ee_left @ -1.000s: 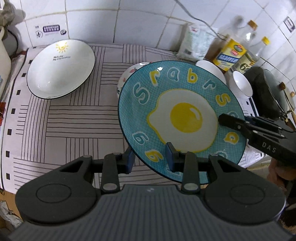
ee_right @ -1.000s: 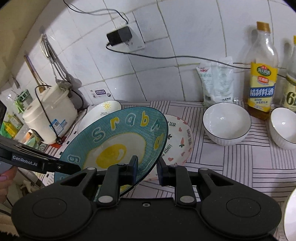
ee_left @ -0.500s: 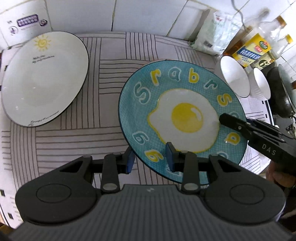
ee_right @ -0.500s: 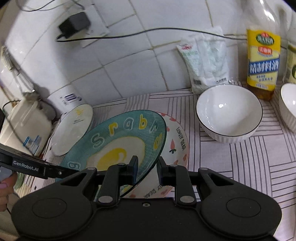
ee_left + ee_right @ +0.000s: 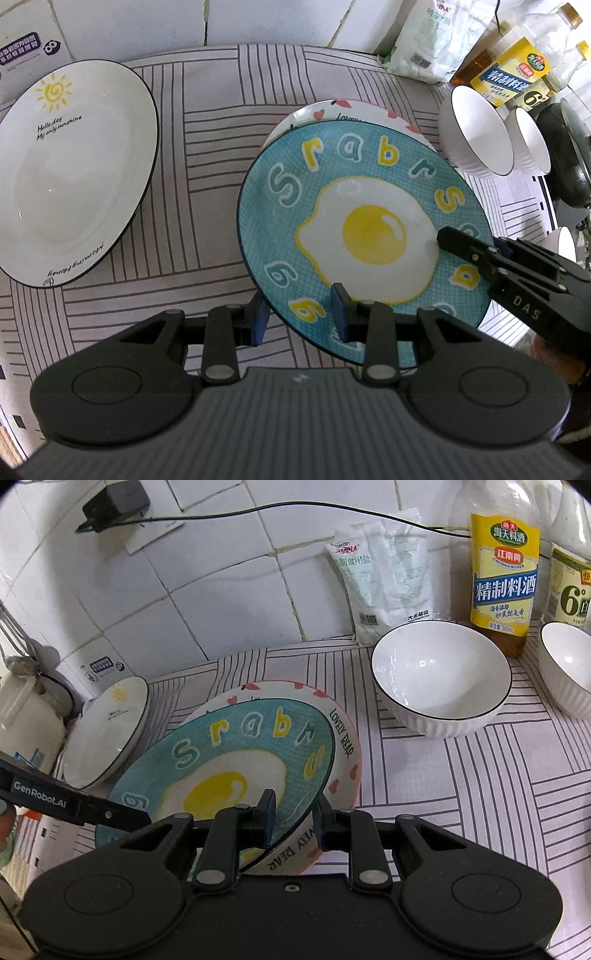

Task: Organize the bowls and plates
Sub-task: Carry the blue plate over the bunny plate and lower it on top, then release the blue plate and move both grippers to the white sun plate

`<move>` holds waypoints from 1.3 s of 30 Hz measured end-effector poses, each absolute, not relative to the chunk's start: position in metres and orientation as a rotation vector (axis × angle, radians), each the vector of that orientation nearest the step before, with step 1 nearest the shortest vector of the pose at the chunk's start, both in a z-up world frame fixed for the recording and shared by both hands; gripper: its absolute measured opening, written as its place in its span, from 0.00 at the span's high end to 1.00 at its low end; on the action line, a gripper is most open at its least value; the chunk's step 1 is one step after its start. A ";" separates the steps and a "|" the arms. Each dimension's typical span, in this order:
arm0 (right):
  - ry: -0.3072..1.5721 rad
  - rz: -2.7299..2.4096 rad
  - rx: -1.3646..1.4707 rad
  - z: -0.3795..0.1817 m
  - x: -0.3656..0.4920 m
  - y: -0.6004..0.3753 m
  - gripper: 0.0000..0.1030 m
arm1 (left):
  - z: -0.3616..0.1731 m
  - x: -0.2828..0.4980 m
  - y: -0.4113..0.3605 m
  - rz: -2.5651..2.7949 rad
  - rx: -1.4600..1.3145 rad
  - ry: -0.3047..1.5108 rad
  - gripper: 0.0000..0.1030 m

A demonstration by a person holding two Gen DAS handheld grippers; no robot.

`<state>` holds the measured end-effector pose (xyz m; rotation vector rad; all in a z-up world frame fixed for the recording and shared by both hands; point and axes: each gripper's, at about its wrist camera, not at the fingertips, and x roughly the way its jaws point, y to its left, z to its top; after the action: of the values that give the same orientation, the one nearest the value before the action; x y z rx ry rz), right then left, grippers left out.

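A blue plate with a fried-egg picture (image 5: 365, 236) is held at its rim by both grippers, just above a pink-rimmed "Lovely Bear" plate (image 5: 343, 738) on the striped cloth. My left gripper (image 5: 299, 317) is shut on its near edge. My right gripper (image 5: 293, 818) is shut on its right edge and shows in the left wrist view (image 5: 465, 247). A white sun plate (image 5: 74, 173) lies at the left. Two white bowls (image 5: 439, 679) (image 5: 565, 664) stand at the right.
Bottles (image 5: 502, 565) and a salt bag (image 5: 384, 576) stand against the tiled wall. A white appliance (image 5: 26, 716) is at the far left. A dark pan (image 5: 565, 155) lies beyond the bowls. A cable (image 5: 295, 509) runs along the wall.
Both grippers have carried the blue plate down and toward the pink-rimmed plate; it now hangs close over that plate. Both grips are unchanged.
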<state>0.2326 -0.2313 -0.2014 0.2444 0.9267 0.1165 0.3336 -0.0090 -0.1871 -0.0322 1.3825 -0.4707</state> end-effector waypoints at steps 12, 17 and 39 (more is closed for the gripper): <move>0.977 0.026 0.134 -0.197 0.237 -0.218 0.73 | -0.197 0.334 -0.009 -0.492 -0.072 1.435 0.67; 0.987 -0.014 0.093 -0.199 0.237 -0.211 0.69 | -0.198 0.331 -0.012 -0.490 -0.067 1.434 0.68; 0.920 0.012 0.011 -0.142 0.212 -0.178 0.71 | -0.132 0.294 0.009 -0.446 0.071 1.281 0.70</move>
<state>0.2119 -0.1777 -0.1424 0.0107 0.9196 0.0121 0.2944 0.0090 -0.1318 0.0709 1.2813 -0.4458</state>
